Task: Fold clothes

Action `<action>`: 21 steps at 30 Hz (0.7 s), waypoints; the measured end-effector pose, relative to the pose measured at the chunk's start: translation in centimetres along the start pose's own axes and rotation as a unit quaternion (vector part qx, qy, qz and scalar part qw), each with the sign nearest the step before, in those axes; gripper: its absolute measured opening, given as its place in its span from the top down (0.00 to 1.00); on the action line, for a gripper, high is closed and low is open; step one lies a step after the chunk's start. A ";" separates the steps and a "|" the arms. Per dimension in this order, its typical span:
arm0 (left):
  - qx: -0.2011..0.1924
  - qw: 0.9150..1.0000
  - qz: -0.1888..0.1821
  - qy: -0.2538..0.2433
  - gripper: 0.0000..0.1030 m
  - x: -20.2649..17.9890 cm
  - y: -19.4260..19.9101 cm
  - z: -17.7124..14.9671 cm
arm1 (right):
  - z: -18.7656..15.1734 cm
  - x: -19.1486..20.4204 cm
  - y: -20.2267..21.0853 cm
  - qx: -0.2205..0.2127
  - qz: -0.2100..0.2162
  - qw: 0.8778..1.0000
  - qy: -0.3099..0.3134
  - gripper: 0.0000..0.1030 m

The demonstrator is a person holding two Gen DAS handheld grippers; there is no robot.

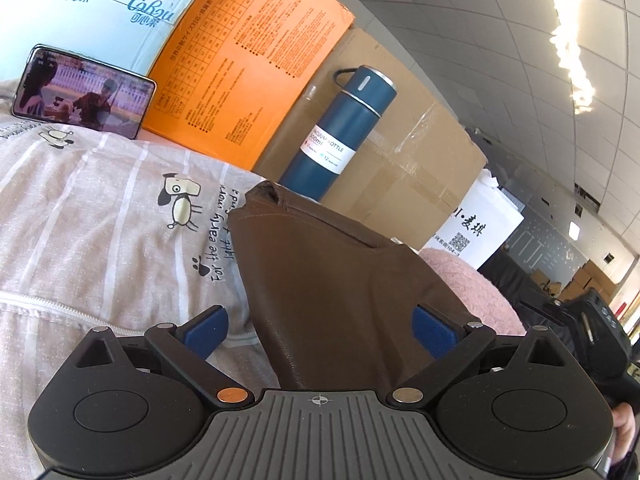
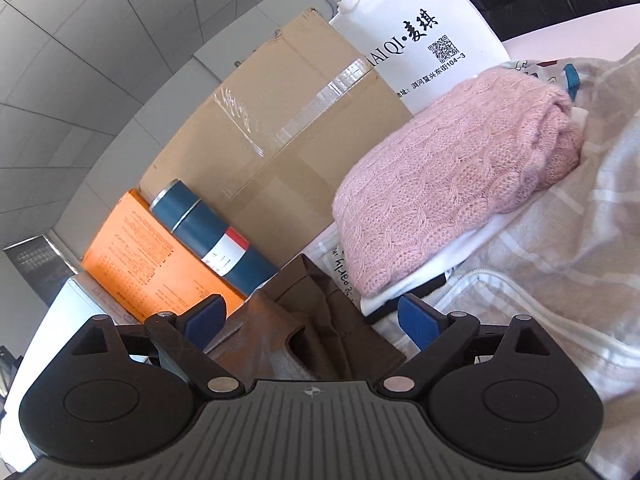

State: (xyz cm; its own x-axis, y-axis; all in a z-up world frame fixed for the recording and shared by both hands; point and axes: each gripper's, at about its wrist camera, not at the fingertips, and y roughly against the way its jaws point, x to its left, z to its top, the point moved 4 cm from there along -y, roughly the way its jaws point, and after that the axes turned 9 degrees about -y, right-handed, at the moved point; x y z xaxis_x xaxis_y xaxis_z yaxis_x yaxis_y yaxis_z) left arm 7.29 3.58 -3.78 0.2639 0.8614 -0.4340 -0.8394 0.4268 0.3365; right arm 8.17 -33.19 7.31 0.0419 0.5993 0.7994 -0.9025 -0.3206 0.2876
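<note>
left gripper spread wide, brown leather garment running up between its fingers over striped dog-print bedding. right gripper likewise agape around same garment, just beside folded pink sweater. blue bottle behind.

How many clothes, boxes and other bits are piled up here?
Clothes: 2, brown leather garment, folded pink knitted sweater
Boxes: 3, orange, brown cardboard, pale blue
Bottle: 1, blue steel
Phone: 1
White bag: 1
Total: 8
</note>
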 end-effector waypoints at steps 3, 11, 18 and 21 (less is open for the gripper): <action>-0.006 1.000 -0.002 0.004 0.03 0.1 0.1 0.1 | -0.3 -0.1 2.3 0.020 0.008 1.000 -0.020 0.06; 0.000 1.000 -0.023 -0.003 0.03 0.4 -1.5 2.1 | -2.4 0.1 4.2 0.121 -0.018 0.992 -0.043 0.05; 0.033 0.996 -0.060 0.059 0.03 2.8 -5.0 3.0 | -4.8 0.1 2.0 0.186 -0.037 0.979 -0.074 0.05; 0.030 0.994 -0.077 0.070 0.03 3.1 -4.8 2.8 | -5.4 0.4 0.6 0.173 -0.052 0.981 -0.066 0.04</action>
State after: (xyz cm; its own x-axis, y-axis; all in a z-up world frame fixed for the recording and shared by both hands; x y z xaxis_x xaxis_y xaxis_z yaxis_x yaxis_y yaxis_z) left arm 13.52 4.99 -4.40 0.3157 0.7391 -0.5950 -0.7633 0.5703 0.3034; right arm 5.29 -29.15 4.94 0.2016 0.5499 0.8105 -0.6924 -0.5054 0.5150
